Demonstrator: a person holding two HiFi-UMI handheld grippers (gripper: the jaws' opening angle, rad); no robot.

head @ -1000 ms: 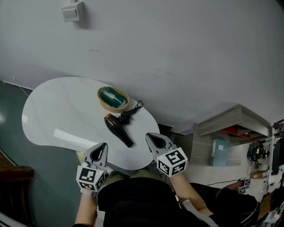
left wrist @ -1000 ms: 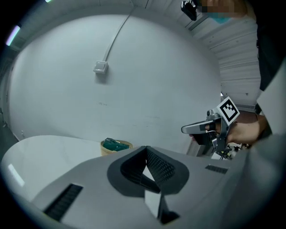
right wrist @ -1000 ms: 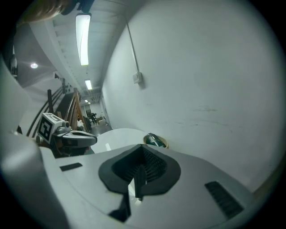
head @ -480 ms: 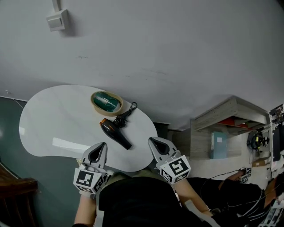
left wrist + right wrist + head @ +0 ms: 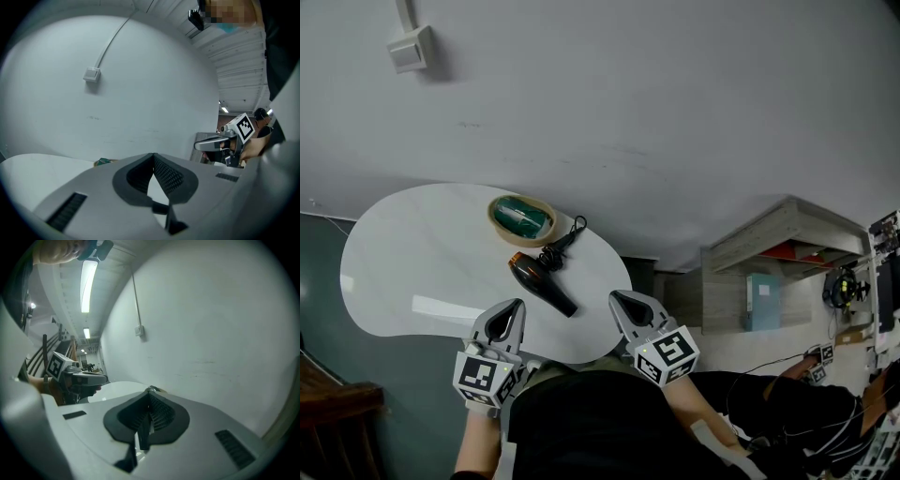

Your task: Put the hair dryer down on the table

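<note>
A black hair dryer point(image 5: 541, 284) with an orange rear end lies on the white table point(image 5: 422, 253), its coiled cord point(image 5: 563, 244) beside it toward the wall. Neither gripper touches it. My left gripper point(image 5: 514, 309) hovers at the table's near edge, just in front of the dryer, jaws shut and empty point(image 5: 153, 155). To the dryer's right, my right gripper point(image 5: 619, 300) sits over the near edge, also shut with nothing in it point(image 5: 150, 390). Each gripper view shows the other gripper off to the side: the right gripper point(image 5: 220, 140) and the left gripper point(image 5: 84, 378).
A round tan basket point(image 5: 522, 217) holding something green stands behind the dryer near the grey wall. A switch box point(image 5: 411, 49) hangs on the wall. A wooden shelf unit point(image 5: 769, 253) stands right of the table, and dark floor point(image 5: 319, 375) lies to the left.
The head view has shifted a little. My left gripper has lifted slightly at the table edge. The hair dryer lies in the same spot, and both grippers stay shut.
</note>
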